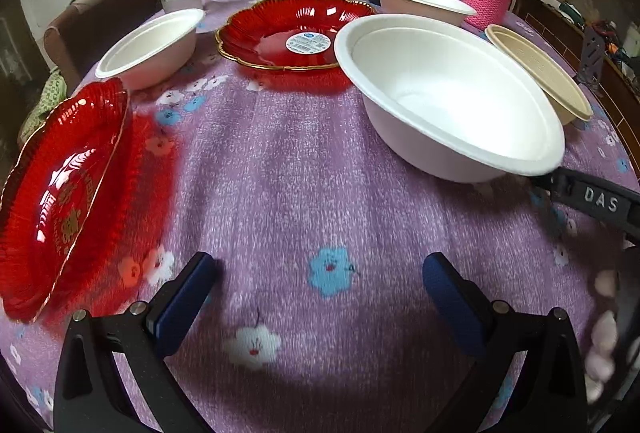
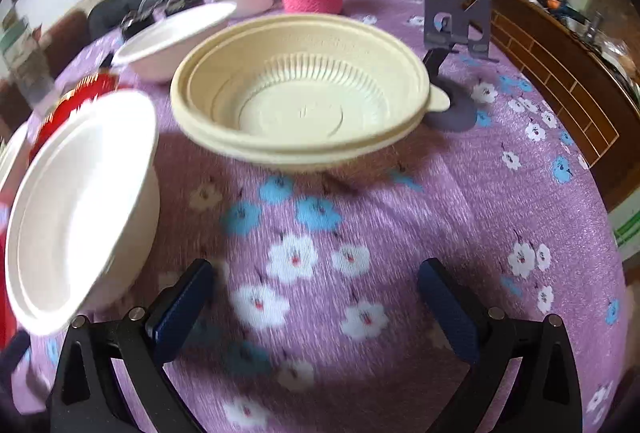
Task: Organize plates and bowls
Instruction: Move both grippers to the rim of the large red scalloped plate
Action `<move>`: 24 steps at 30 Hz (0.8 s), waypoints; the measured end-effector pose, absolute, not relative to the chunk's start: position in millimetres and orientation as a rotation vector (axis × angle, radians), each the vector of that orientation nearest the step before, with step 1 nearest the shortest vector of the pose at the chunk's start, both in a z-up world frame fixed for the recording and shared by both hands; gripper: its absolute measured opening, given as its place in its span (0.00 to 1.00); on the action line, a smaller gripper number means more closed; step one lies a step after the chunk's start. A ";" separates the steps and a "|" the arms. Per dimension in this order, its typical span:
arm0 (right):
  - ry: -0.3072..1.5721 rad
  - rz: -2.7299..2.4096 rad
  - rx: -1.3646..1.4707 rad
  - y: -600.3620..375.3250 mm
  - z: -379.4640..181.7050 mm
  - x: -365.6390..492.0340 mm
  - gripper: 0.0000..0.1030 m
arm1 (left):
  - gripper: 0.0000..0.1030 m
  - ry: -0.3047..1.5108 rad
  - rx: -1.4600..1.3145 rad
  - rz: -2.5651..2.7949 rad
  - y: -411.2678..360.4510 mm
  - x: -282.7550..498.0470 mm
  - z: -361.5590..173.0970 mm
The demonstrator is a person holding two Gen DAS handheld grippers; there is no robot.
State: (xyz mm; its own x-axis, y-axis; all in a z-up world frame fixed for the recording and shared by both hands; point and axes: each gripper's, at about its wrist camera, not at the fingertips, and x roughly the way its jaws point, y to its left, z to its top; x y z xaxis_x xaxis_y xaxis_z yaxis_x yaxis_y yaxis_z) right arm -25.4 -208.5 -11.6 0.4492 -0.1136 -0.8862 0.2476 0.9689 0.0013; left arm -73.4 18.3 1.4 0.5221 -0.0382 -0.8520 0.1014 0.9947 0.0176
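Both grippers – left gripper (image 1: pixel 320 297), right gripper (image 2: pixel 316 297) – hanging wide apart, holding nothing. Near big white bowl (image 1: pixel 448 93) sitting mid-table: looking light, thin, bendy – pinch rim gently. Far red plate (image 1: pixel 296 33): looking hard, slippery, breakable.

A purple flowered cloth (image 1: pixel 280 161) covered the tabletop. On it lay two red plates (image 1: pixel 60 193) (image 1: pixel 296 33), three white bowls (image 1: pixel 148 49) (image 1: pixel 448 97) (image 1: pixel 420 3), a beige bowl (image 2: pixel 300 97), jars at the far edge, and a stand (image 2: pixel 456 33) by the right edge.
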 end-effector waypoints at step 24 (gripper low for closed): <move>0.716 0.108 0.223 -157.9 75.8 -114.4 1.00 | 1.00 0.460 -0.171 0.066 201.8 -209.6 145.3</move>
